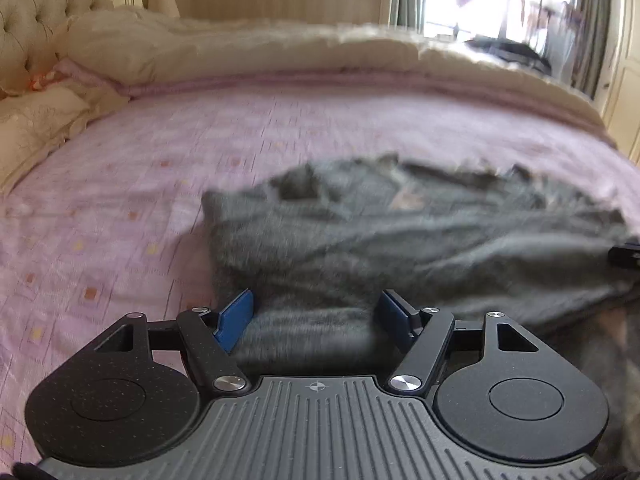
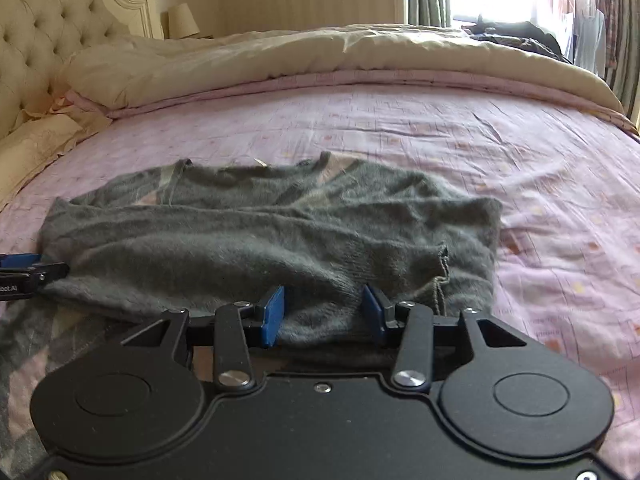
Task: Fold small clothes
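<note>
A fuzzy grey sweater [image 1: 400, 232] lies crumpled on the pink bedspread [image 1: 140, 168]; it also shows in the right wrist view [image 2: 260, 236]. My left gripper [image 1: 316, 318] is open, its blue pads wide apart with the sweater's near edge lying between them. My right gripper [image 2: 324, 314] is open too, with the sweater's near hem between its pads. The left gripper's tip shows at the left edge of the right wrist view [image 2: 24, 270]. The right gripper's tip shows at the right edge of the left wrist view [image 1: 626, 254].
A cream duvet [image 2: 360, 56] is bunched along the far side of the bed. A tufted headboard [image 2: 44, 36] and pillows [image 2: 36, 140] are at the left. Dark clothes [image 2: 520, 40] lie at the far right by a bright window.
</note>
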`<state>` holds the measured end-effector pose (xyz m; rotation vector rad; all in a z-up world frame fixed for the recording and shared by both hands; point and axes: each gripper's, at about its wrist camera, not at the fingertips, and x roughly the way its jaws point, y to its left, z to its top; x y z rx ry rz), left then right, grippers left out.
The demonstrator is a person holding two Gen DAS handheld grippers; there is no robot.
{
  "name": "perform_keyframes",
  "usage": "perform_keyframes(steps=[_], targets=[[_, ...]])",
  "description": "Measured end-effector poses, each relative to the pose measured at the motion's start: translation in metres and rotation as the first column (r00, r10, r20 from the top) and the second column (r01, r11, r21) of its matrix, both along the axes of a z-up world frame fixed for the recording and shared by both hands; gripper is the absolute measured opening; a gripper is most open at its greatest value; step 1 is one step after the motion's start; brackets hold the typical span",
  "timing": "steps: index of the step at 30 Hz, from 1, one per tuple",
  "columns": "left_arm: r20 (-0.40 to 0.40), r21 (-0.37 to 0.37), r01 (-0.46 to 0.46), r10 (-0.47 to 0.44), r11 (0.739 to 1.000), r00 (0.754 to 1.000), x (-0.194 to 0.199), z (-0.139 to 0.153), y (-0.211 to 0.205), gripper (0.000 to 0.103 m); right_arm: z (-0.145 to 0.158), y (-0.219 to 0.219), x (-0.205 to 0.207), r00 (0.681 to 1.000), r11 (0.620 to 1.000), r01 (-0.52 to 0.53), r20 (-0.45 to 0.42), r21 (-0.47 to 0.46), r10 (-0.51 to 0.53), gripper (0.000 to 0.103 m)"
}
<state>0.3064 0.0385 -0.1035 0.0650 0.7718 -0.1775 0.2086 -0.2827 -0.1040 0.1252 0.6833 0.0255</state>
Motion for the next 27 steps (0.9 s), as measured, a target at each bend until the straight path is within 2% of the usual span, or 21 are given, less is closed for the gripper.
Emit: perform_keyframes(steps=[1, 2, 7, 10, 12, 13, 14, 17, 21, 27], targets=[[0.050, -0.022, 0.022, -0.021, 1.000, 0.999, -0.006, -0.004, 0.007, 0.071, 0.002, 0.001, -0.004, 1.000, 1.000, 0.014, 0.017, -0.006, -0.014, 0.053], [0.067, -0.032, 0.036, -0.034, 0.999, 0.997, -0.010, -0.006, 0.011, 0.071, 0.007, 0.003, -0.009, 0.999, 1.000, 0.020, 0.045, -0.015, -0.020, 0.053], [0.087, -0.028, 0.030, -0.027, 0.999, 0.996, -0.017, -0.008, 0.008, 0.072, 0.024, 0.024, -0.014, 0.986, 0.998, -0.065, 0.156, -0.010, 0.066, 0.053], [0.096, -0.033, 0.029, -0.026, 0.999, 0.995, -0.017, -0.008, 0.009, 0.072, 0.015, 0.042, 0.003, 0.985, 0.991, -0.135, 0.104, -0.009, 0.135, 0.053], [0.098, -0.040, 0.030, -0.026, 0.999, 0.995, -0.017, -0.008, 0.010, 0.072, -0.007, 0.049, 0.017, 0.988, 0.987, -0.157, -0.005, 0.023, 0.157, 0.053], [0.100, -0.039, 0.031, -0.027, 0.999, 0.995, -0.015, -0.008, 0.011, 0.072, -0.011, 0.049, 0.013, 0.989, 0.989, -0.145, 0.045, 0.022, 0.144, 0.054], [0.101, -0.038, 0.031, -0.027, 0.999, 0.994, -0.015, -0.008, 0.011, 0.072, -0.014, 0.051, 0.010, 0.988, 0.990, -0.144, 0.055, 0.013, 0.143, 0.055], [0.103, -0.042, 0.032, -0.028, 0.999, 0.994, -0.016, -0.008, 0.012, 0.072, -0.010, 0.054, 0.003, 0.989, 0.991, -0.135, 0.054, 0.000, 0.135, 0.056], [0.102, -0.038, 0.032, -0.028, 0.999, 0.994, -0.016, -0.008, 0.011, 0.072, 0.000, 0.050, -0.019, 0.992, 0.992, -0.122, 0.046, 0.028, 0.120, 0.059], [0.069, -0.038, 0.025, -0.023, 0.999, 0.997, -0.029, 0.004, 0.015, 0.072, 0.013, 0.039, -0.088, 0.993, 0.992, -0.101, 0.066, 0.070, 0.097, 0.071]])
